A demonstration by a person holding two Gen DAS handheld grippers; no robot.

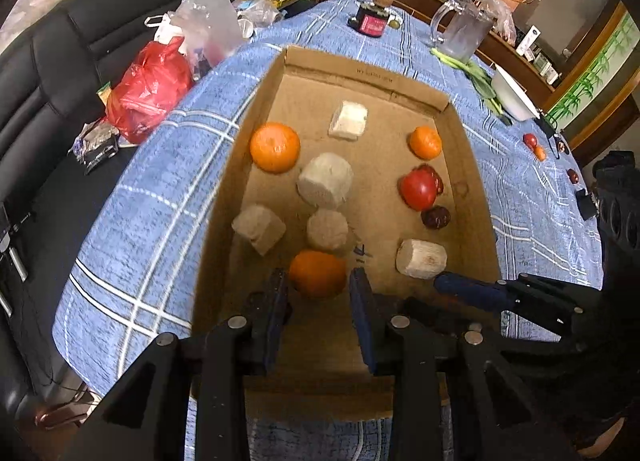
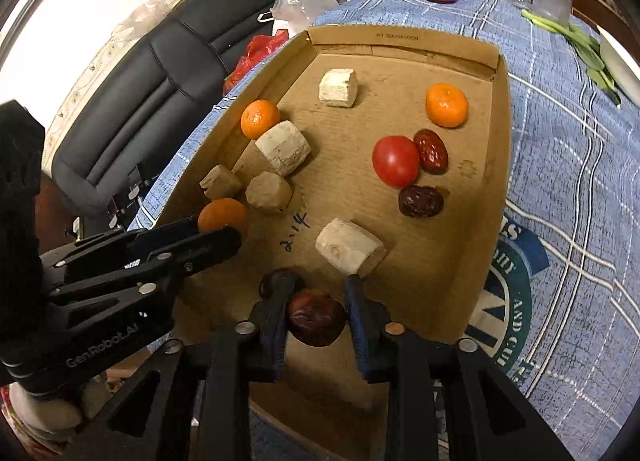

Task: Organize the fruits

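Note:
An open cardboard box lies on a blue checked tablecloth. It holds three oranges, a red tomato, dark dates and several pale beige chunks. My left gripper reaches into the near left of the box. An orange rests on the floor between its fingers, with a sliver of gap on the right side. My right gripper stands open at the near edge, and a dark date sits loosely between its pads.
A few small fruits lie on the cloth right of the box. A glass jug, a dark jar, greens and a white bowl stand beyond. Plastic bags sit on a black sofa to the left.

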